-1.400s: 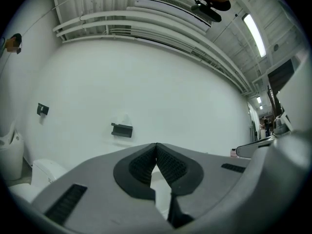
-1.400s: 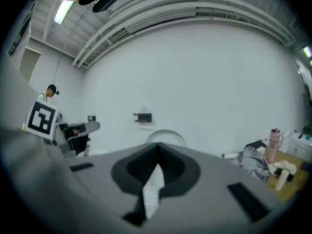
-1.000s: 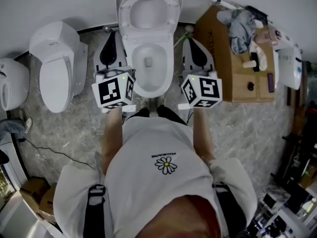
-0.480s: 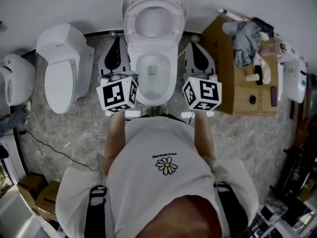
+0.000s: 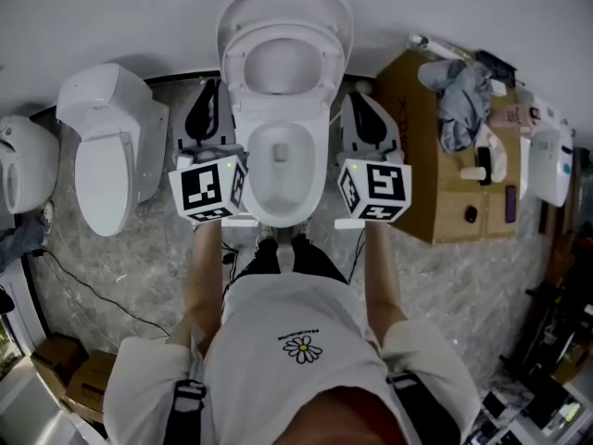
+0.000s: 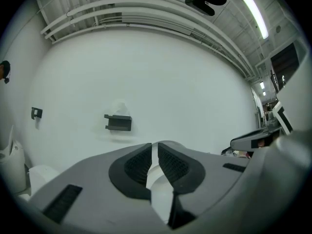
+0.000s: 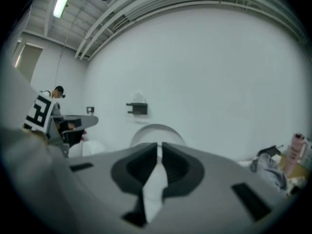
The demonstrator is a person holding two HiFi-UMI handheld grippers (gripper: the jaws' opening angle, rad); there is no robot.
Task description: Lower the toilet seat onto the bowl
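We find the left tongs point(image 6: 155, 147) narrowly parted, the jaws having just been opening, with nothing between the pads. The right tongs point(image 7: 159, 147) are closed tip to tip and empty. In the head view the left tongs point(image 5: 209, 86) and the right tongs point(image 5: 358, 97) point forward on either side of the toilet bowl point(image 5: 320, 170), close to its flanks; whether either touches it we cannot tell.

The toilet seat point(image 5: 233, 68) stands raised, leaning back with the lid behind the bowl, and the bowl lies open. In the right gripper view a rounded white shape, the raised seat or its lid point(image 7: 157, 130), sits just beyond the tips.

To the left stands a second toilet point(image 5: 107, 156) with its lid down. To the right stands a cardboard box point(image 5: 435, 165) with a grey cloth point(image 5: 461, 95) on top. A black bracket point(image 6: 118, 123) is fixed to the white wall. The floor point(image 5: 139, 258) is marbled.
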